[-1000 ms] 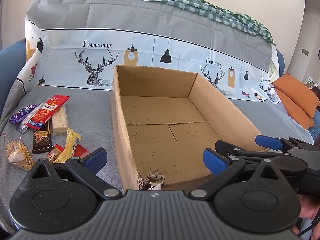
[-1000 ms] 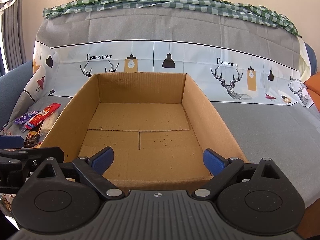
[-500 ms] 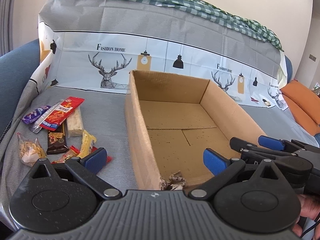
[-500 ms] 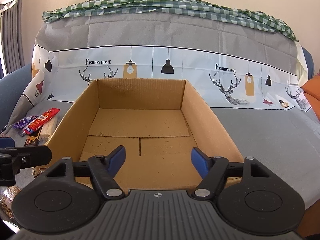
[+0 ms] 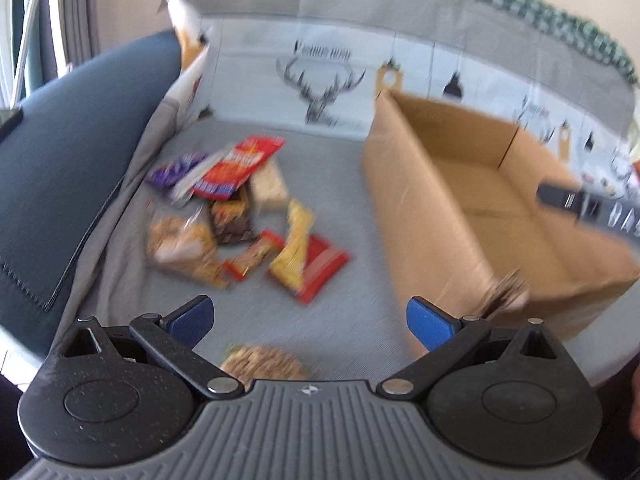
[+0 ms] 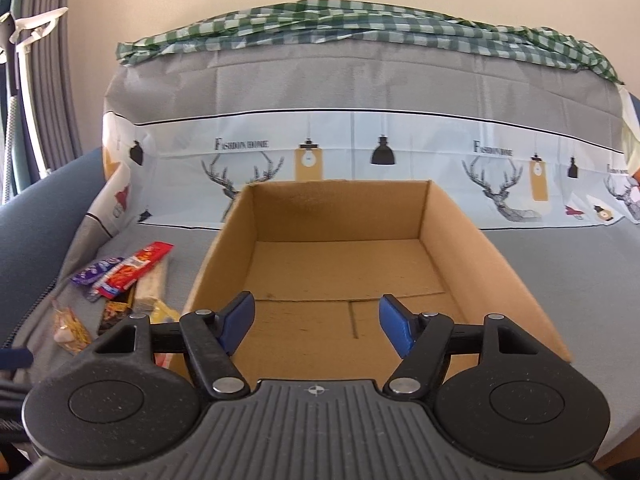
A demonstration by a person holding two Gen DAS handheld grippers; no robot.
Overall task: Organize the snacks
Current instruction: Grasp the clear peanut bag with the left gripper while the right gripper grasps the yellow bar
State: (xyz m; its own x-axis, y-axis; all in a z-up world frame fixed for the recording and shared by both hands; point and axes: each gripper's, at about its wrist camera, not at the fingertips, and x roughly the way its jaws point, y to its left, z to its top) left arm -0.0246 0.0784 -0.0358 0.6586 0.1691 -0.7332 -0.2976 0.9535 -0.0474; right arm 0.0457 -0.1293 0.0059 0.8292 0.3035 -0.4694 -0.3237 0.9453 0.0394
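Several snack packets lie in a loose pile on the grey cover, left of an empty cardboard box (image 5: pixel 420 220). Among them are a red packet (image 5: pixel 240 164), a purple one (image 5: pixel 176 168), a yellow one (image 5: pixel 294 252) and a clear bag of nuts (image 5: pixel 184 244). My left gripper (image 5: pixel 308 314) hangs open just short of the pile, with nothing between its pads; this view is blurred. Another nut snack (image 5: pixel 260 362) shows right under it. My right gripper (image 6: pixel 316 316) stands open over the box's near end (image 6: pixel 452 232), holding nothing. The same pile (image 6: pixel 132 272) shows at its left.
A blue sofa arm (image 5: pixel 72 152) rises left of the pile. The printed deer cover (image 6: pixel 360 152) stands up behind the box, with a green checked cloth (image 6: pixel 360 24) on top. Bare grey cover lies right of the box (image 6: pixel 580 280).
The left gripper has swung left and down from the box toward the snack pile. The right gripper's jaws have narrowed from their widest, and it has shifted slightly over the box.
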